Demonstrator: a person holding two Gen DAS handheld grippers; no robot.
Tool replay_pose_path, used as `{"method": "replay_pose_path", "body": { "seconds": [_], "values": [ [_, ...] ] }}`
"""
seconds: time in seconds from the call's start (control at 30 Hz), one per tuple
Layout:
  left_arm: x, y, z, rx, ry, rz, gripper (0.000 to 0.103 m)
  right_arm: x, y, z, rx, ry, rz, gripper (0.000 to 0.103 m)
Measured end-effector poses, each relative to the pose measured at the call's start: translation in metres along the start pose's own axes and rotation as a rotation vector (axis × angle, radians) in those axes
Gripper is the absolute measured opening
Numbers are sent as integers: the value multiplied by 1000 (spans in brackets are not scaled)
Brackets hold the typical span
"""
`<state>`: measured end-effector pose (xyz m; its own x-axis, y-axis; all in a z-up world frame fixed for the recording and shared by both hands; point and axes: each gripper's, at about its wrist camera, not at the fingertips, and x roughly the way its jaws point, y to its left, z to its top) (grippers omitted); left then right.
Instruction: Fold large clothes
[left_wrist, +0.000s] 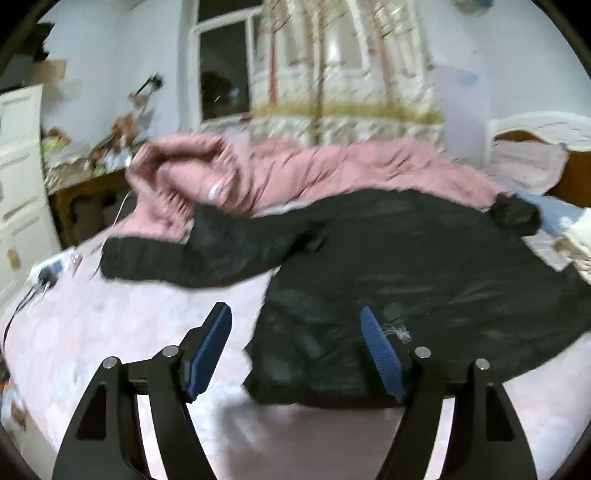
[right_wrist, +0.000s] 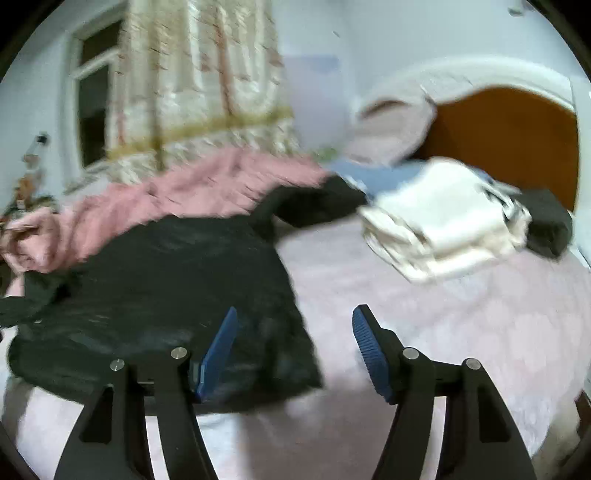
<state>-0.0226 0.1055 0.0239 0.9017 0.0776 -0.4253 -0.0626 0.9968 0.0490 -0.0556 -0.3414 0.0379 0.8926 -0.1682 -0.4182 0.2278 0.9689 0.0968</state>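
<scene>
Both our grippers, left (left_wrist: 295, 314) and right (right_wrist: 293, 314), hover with jaws wide, empty, over the black jacket's (left_wrist: 424, 266) hem on the bed (right_wrist: 461, 314).

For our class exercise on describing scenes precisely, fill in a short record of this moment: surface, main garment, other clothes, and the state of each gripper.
surface: bed with pale pink bedspread
main garment: black jacket, spread flat, one sleeve stretched out sideways
behind it: pink jacket, unfolded
already folded: white garment near the wooden headboard, dark folded item beside it
left gripper: open, holding nothing, over the black jacket's lower edge
right gripper: open, holding nothing, over the jacket's lower corner
image quality: motion-blurred
</scene>
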Motion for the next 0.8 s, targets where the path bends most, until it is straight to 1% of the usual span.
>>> {"method": "replay_pose_path", "body": {
  "seconds": [0.03,0.1,0.17,0.2,0.23,0.3,0.33,0.37,0.4,0.43,0.5,0.53,0.57,0.63,0.67,0.7,0.73,0.8],
  "values": [
    [-4,-3,1,10,-14,-28,72,-4,4,1,-20,-10,43,67],
    [-6,-12,1,33,-12,-100,72,-5,19,0,-61,16,180,67],
    [0,-20,-2,67,33,-137,72,1,35,-5,-105,79,295,67],
    [5,-24,-5,88,61,-162,72,5,44,-8,-136,111,323,68],
    [11,-29,-9,115,99,-196,72,11,57,-13,-189,153,336,72],
    [23,-38,-17,178,185,-257,73,17,73,-23,-269,182,315,78],
    [29,-44,-23,222,219,-263,73,17,83,-28,-330,182,288,79],
    [31,-51,-28,266,232,-246,73,16,87,-32,-370,181,284,80],
    [31,-57,-32,308,235,-220,73,14,93,-36,-418,185,287,86],
    [31,-62,-36,348,239,-199,74,15,97,-40,-463,200,288,87],
    [33,-67,-41,378,250,-177,76,19,102,-51,-533,234,277,87],
    [35,-66,-41,378,258,-163,79,23,104,-57,-571,248,245,87],
    [38,-65,-42,376,263,-150,79,29,106,-62,-605,261,187,87],
    [45,-61,-42,363,273,-121,83,40,105,-64,-605,280,120,88],
    [49,-59,-41,351,277,-110,84,45,101,-60,-571,290,109,88],
    [53,-57,-40,334,283,-102,84,48,99,-57,-544,292,80,88],
    [56,-54,-39,319,288,-87,84,56,97,-52,-507,293,16,88],
    [63,-48,-37,290,290,-45,84,67,92,-48,-477,310,-21,88]
  ]
}}
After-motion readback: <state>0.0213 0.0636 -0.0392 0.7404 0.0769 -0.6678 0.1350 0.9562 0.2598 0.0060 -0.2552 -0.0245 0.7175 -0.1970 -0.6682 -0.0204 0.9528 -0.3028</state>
